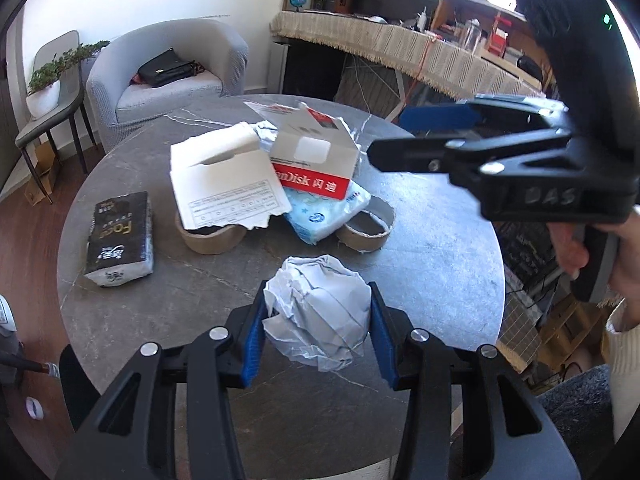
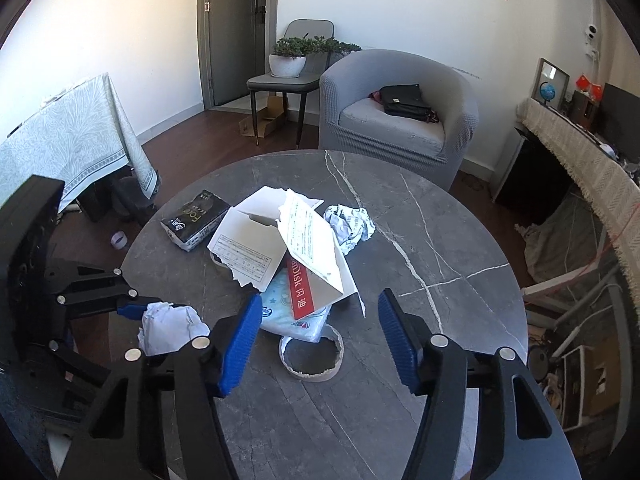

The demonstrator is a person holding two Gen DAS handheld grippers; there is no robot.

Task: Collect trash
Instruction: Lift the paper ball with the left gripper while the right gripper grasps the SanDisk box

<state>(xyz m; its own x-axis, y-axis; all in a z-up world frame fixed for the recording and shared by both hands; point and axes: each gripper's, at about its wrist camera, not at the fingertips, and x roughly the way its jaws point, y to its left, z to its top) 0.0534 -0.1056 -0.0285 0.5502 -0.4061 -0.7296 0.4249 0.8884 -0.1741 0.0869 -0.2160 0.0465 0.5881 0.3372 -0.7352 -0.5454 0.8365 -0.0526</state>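
Room: a living room with a grey armchair (image 2: 400, 120), a potted plant on a chair (image 2: 290, 60) and a round dark marble-patterned table (image 2: 440, 240) in the middle.
Table load: a heap of torn white cardboard (image 1: 224, 184) and a red-and-white SanDisk box (image 1: 316, 156) leaning over a blue-and-white tissue pack (image 1: 328, 216); a black Face tissue pack (image 1: 120, 236) lies to one side, and a second crumpled paper (image 2: 350, 224) sits beyond the heap.
Rings: two torn cardboard rings, one under the white cardboard (image 1: 212, 240), one in the open near the table's front edge (image 2: 312, 360).
Left gripper (image 1: 318, 316): blue pads pressed on either side of a crumpled paper ball (image 1: 320, 308), pinching it just above the tabletop.
Right gripper (image 2: 316, 336): jaws spread, nothing between them, framing the open cardboard ring and the tissue pack's corner.
Risk, left: the ball is soft and springy; it may squeeze out of the pads if the lift is jerky.
Risk, right: closing here may catch the tissue pack's corner with the ring, tug the heap, and tip the SanDisk box and the loose cardboard.
Risk, ring: thin and flat-lying, it may fold or slide across the smooth top instead of being gripped.
Risk, crowding: the two grippers are near each other and could knock together.
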